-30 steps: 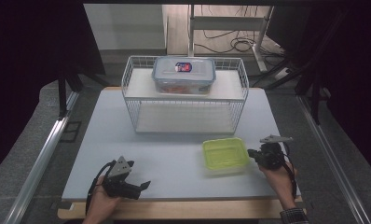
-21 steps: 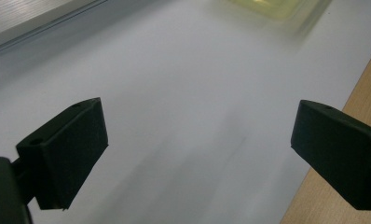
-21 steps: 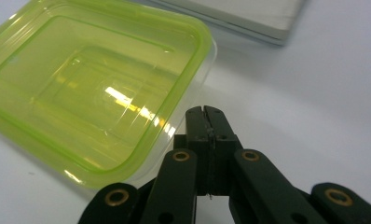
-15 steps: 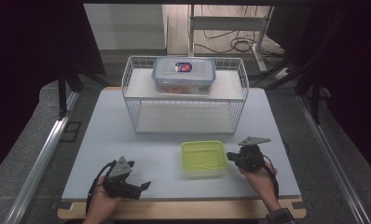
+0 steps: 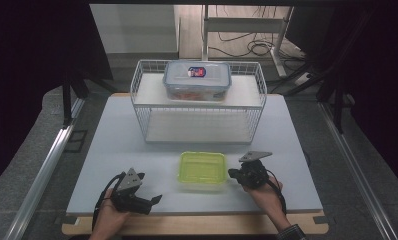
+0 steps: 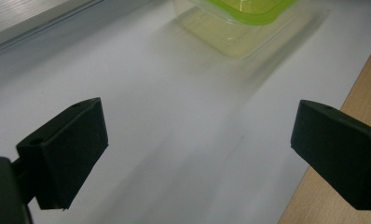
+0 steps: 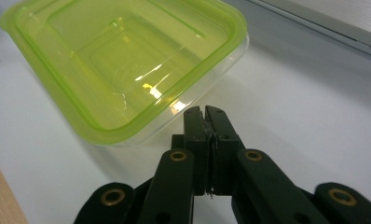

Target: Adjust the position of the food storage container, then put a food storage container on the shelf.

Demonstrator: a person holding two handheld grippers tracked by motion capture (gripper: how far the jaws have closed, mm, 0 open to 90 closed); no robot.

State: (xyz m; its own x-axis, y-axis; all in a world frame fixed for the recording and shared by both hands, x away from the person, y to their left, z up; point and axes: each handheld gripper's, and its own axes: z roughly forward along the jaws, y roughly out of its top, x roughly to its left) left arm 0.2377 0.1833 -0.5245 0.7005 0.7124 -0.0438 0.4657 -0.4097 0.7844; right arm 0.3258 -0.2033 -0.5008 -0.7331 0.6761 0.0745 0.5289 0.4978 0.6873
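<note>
Pale worktop (image 5: 117, 150), lower centre: my right gripper (image 7: 204, 114), jaws pressed together, nudges the light, slippery green-lidded container (image 7: 123, 65); left gripper (image 6: 197, 154) spread. I'd pinch its rim.

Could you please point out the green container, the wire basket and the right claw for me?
green container (image 5: 202, 167), high view, middle of its lid.
wire basket (image 5: 197, 126), high view, front wire wall.
right claw (image 7: 205, 114), right gripper view, tips of its closed jaws.

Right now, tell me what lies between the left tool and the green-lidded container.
Nothing: the high view shows bare table between the left tool and the green-lidded container; the left gripper view agrees.
</note>
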